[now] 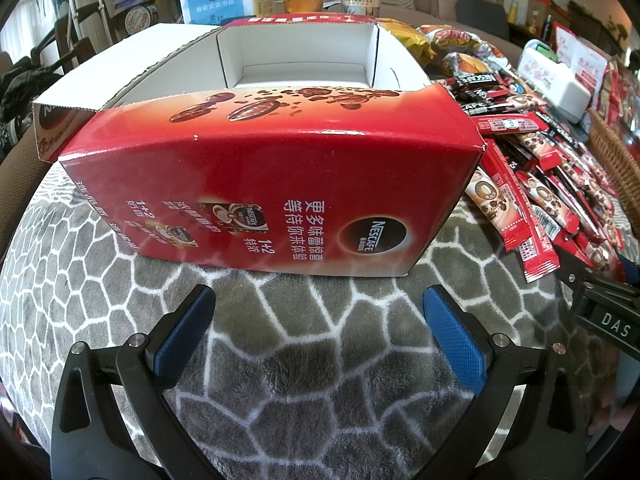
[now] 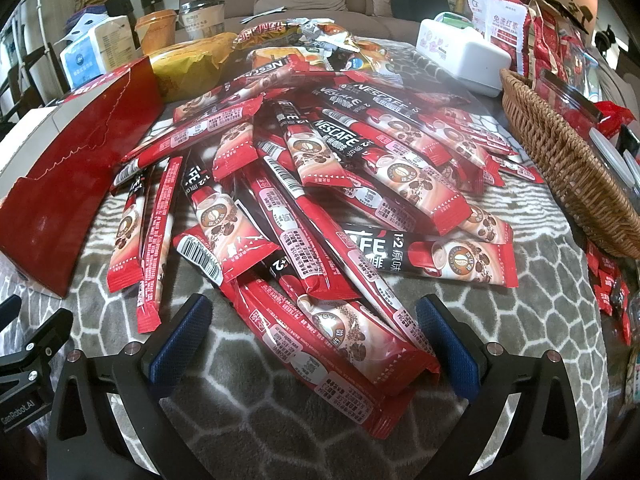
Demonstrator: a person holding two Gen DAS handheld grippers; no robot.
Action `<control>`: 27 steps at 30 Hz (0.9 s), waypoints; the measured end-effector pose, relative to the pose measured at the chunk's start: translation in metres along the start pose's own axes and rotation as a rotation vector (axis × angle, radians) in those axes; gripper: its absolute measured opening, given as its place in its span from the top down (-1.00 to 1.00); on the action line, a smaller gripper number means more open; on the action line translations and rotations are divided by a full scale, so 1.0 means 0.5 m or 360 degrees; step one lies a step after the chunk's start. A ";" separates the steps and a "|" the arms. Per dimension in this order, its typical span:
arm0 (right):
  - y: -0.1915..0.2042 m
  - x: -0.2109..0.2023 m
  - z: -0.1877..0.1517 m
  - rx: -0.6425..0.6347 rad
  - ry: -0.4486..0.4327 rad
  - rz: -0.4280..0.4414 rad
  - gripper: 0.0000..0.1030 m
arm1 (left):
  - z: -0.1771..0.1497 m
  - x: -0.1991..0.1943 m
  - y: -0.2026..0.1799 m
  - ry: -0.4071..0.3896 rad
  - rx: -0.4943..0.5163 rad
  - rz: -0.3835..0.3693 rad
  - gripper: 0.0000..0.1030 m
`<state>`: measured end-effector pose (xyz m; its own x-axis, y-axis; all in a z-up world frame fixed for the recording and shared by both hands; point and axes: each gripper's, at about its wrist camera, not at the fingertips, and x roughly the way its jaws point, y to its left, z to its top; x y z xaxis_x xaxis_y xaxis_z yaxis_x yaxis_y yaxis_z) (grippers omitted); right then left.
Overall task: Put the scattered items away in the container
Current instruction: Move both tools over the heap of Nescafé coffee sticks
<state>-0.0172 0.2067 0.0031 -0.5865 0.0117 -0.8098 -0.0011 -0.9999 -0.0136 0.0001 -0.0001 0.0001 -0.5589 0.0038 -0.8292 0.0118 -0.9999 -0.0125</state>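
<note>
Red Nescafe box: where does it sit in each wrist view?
Left wrist: the red Nescafe box fills the centre, open top showing a white empty inside, just beyond the open left gripper.
Right wrist: only its red side at the left edge.
Shared landmark: the pile of coffee stick sachets beside the box.

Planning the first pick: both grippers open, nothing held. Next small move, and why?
Probably ease the right gripper down and close on the nearest coffee stick, which already lies between its open fingers. The red Nescafe box stands open-topped and empty beside the pile, and the left gripper hovers over bare cloth.
</note>
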 end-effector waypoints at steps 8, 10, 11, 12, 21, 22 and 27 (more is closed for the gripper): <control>-0.006 -0.015 -0.011 -0.0026 0.0128 0.0045 -1.00 | -0.015 -0.021 0.004 0.0049 0.0004 -0.0005 -1.00; -0.016 -0.035 -0.019 -0.0008 0.0136 0.0072 -1.00 | -0.024 -0.038 0.008 0.0041 0.0012 -0.0028 -1.00; -0.021 -0.044 -0.025 -0.0002 0.0132 0.0083 -1.00 | -0.025 -0.046 0.007 0.0031 0.0017 -0.0038 -1.00; -0.024 -0.054 -0.026 -0.0001 0.0127 0.0091 -1.00 | -0.029 -0.058 0.008 0.0018 0.0020 -0.0038 -1.00; -0.045 -0.141 -0.014 -0.0023 0.0038 0.0136 -1.00 | -0.008 -0.149 -0.021 -0.0077 0.0062 -0.0080 -1.00; -0.047 -0.147 -0.010 -0.0033 0.0031 0.0129 -1.00 | -0.001 -0.153 -0.021 -0.0077 0.0066 -0.0087 -1.00; -0.059 -0.170 0.008 -0.0028 -0.0009 0.0119 -1.00 | 0.024 -0.186 -0.036 -0.0128 0.0093 -0.0065 -1.00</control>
<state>0.0295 0.2350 0.0744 -0.5891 -0.0633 -0.8056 0.0571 -0.9977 0.0367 0.0420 0.0172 0.0843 -0.6225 0.0454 -0.7813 -0.0593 -0.9982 -0.0108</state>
